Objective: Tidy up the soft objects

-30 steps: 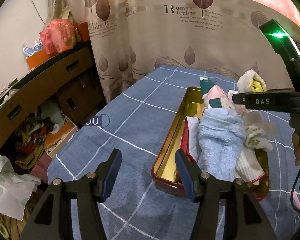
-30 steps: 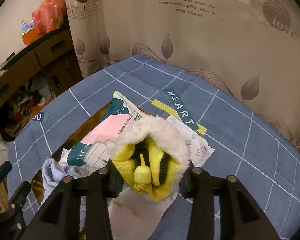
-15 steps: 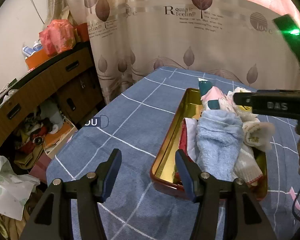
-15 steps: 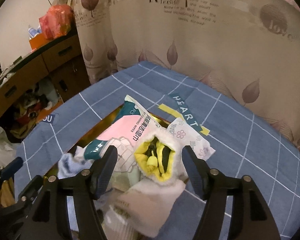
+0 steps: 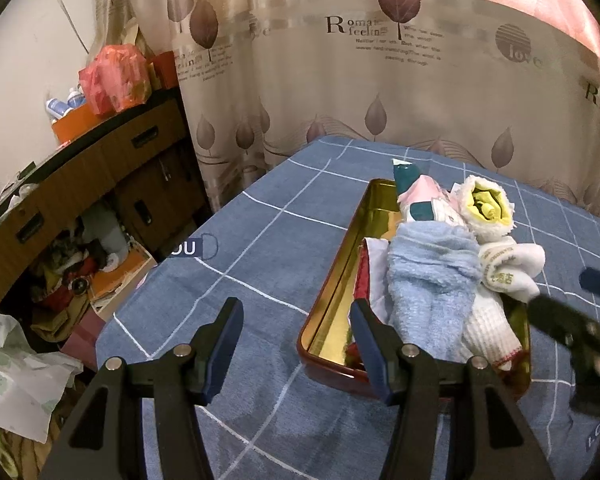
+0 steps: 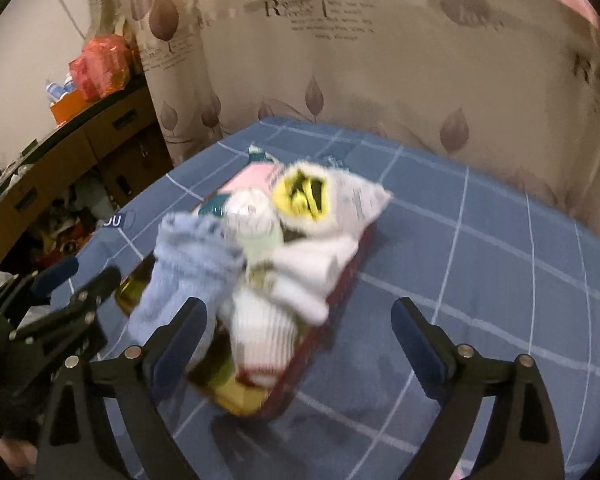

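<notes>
A gold tin tray [image 5: 338, 280] with red outer walls lies on the blue checked tablecloth [image 5: 260, 240]. Piled in it are a light blue towel [image 5: 428, 272], rolled white socks [image 5: 512, 268], a white knitted piece [image 5: 490, 330], a pink and teal wipes pack [image 5: 416, 200] and a yellow fleece-lined item [image 5: 486, 208] at the far end. My left gripper [image 5: 296, 312] stands open at the tray's near left corner, holding nothing. My right gripper [image 6: 300, 308] hovers in front of the tray's near end [image 6: 300, 376]; its jaws are opening and no pad touches anything. The right wrist view is blurred.
A leaf-print curtain [image 5: 380, 80] hangs behind the table. Left of the table stands a wooden cabinet [image 5: 80, 184] with a red bag [image 5: 116, 80] on top. Clutter [image 5: 72, 276] and crumpled paper [image 5: 16, 380] lie on the floor below.
My right gripper opened and let go of the yellow fleece-lined item, which now rests on the pile in the tray. The gripper pulled back toward the tray's near end. The left gripper stayed still.
</notes>
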{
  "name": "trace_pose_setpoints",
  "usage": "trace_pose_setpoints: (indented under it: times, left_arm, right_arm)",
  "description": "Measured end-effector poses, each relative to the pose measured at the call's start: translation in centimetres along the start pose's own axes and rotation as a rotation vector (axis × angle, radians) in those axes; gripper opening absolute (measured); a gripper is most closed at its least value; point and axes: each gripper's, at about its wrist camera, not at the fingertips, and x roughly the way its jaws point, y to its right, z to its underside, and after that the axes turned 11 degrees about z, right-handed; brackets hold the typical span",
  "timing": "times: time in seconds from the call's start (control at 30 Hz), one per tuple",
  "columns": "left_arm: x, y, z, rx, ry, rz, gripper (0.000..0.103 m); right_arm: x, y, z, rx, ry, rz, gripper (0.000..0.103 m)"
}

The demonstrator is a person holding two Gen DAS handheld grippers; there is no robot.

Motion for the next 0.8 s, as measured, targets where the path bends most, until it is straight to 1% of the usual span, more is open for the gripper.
trace_pose_setpoints:
  times: [0.03, 0.13, 0.43, 0.8]
  left_arm:
    - [-0.1, 0.1, 0.0, 0.004, 0.001, -0.001, 0.057]
    - [-0.2, 0.4, 0.0, 0.011, 0.004, 0.0, 0.057]
    - [-0.4, 0.8, 0.1, 0.02, 0.007, -0.005, 0.057]
    - [-0.4, 0.9, 0.1, 0.021, 0.005, -0.006, 0.057]
  right_arm:
    - [-0.2, 0.2, 0.4, 0.013, -0.003, 0.003, 0.097]
    - [-0.8, 0.6, 1.6, 0.041, -0.002, 0.022, 0.1]
    - [-1.2, 0.6, 2.9, 0.041, -0.018, 0.016, 0.1]
    - [-1.3, -0.6, 3.1, 0.0, -0.012, 0.018, 0.1]
